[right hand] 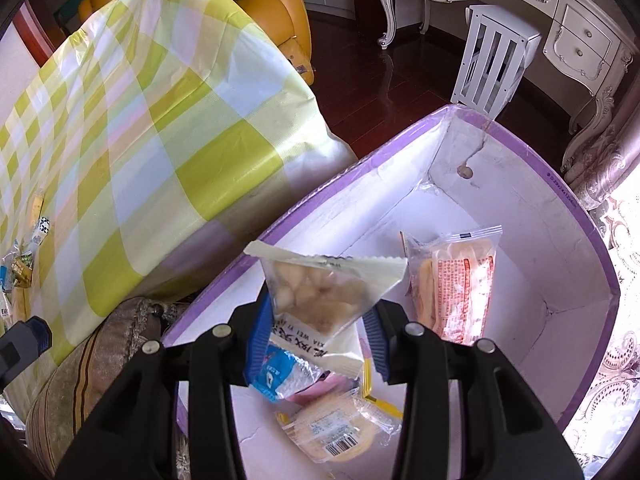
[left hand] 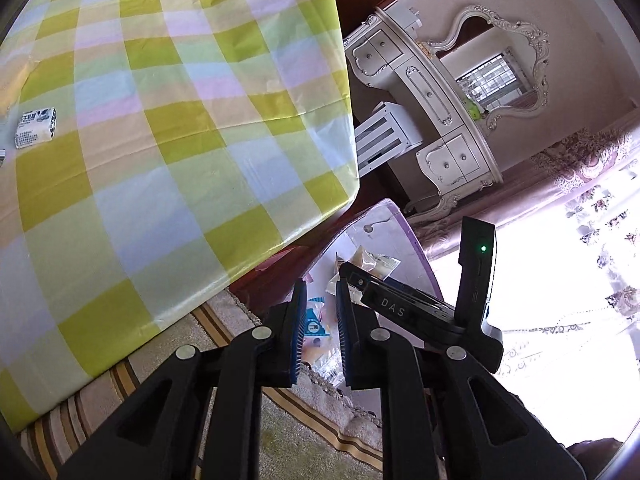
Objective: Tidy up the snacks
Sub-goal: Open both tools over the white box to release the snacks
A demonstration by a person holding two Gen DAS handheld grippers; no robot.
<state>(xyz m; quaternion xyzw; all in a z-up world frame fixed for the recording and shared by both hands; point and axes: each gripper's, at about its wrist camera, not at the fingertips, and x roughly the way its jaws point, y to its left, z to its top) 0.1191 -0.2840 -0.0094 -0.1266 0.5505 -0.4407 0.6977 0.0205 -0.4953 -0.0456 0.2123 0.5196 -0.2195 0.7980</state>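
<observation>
While our left gripper (left hand: 320,328) hangs with fingers apart at lower centre, one snack packet (left hand: 35,127) lies on the checked tablecloth (left hand: 168,128) at far left. From the right wrist, our right gripper (right hand: 316,340) clamps a clear snack bag (right hand: 320,288) above the purple-rimmed box (right hand: 580,240) at centre.

The right tongs (right hand: 318,320) point down, their blue-padded jaws set apart with a clear snack packet (right hand: 320,284) between them. The left tongs (left hand: 320,320) sit just left of the right tongs, jaws slightly parted and gripping nothing.
</observation>
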